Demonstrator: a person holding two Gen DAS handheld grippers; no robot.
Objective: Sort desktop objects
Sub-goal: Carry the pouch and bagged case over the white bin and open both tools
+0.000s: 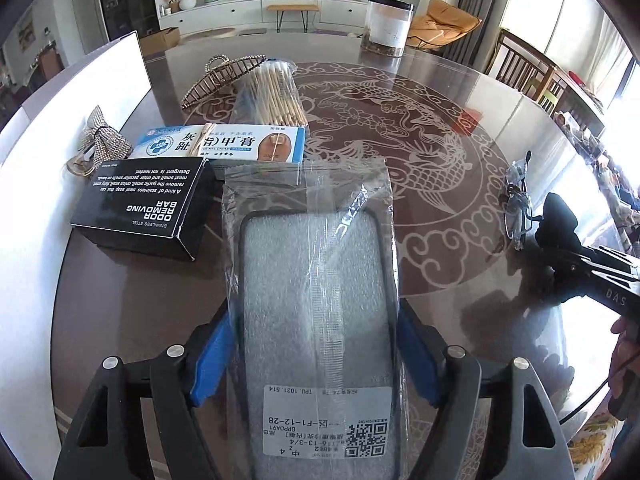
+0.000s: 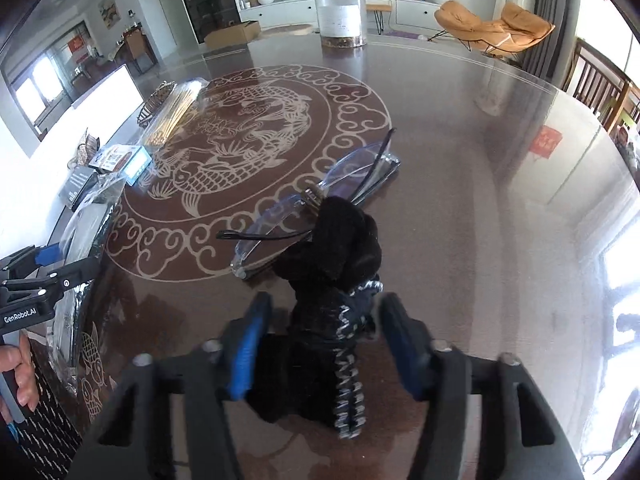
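Counter (image 1: 460, 280) of dark glossy brown, printed with a pale fish-and-cloud medallion, carries everything here. From the left wrist view, the left gripper (image 1: 314, 352) has its jaws clamped on the long sides of a bagged phone case (image 1: 312, 280), a clear sleeve with grey foam, a black rim and a white barcode label at its near end; the blue pads press the sleeve at both edges. At about 10 o'clock from the case lies a black odor-removing bar box (image 1: 144, 204), touching the corner of the sleeve, and just beyond it at 11 o'clock a blue-and-white nail cream box (image 1: 224, 146). Further out at 12 o'clock sits a pack of cotton swabs (image 1: 272, 92), with a rhinestone hair comb (image 1: 224, 74) beside it and a sparkly bow clip (image 1: 104, 140) at 10 o'clock near the white board at the counter's edge. A clear jar with a black lid (image 1: 390, 26) stands at the far rim, 1 o'clock. From the right wrist view, the right gripper (image 2: 320, 344) holds a black fuzzy scrunchie-like band with a silver-flecked cord (image 2: 340, 320); its jaws look narrowly set around that dark bundle, though blur hides whether the pads truly press it. Rimless glasses (image 2: 320, 196) lie folded on the counter at 12 o'clock, just beyond and touching the black band. A hand (image 2: 18, 376) grips the left tool's handle at 9 o'clock
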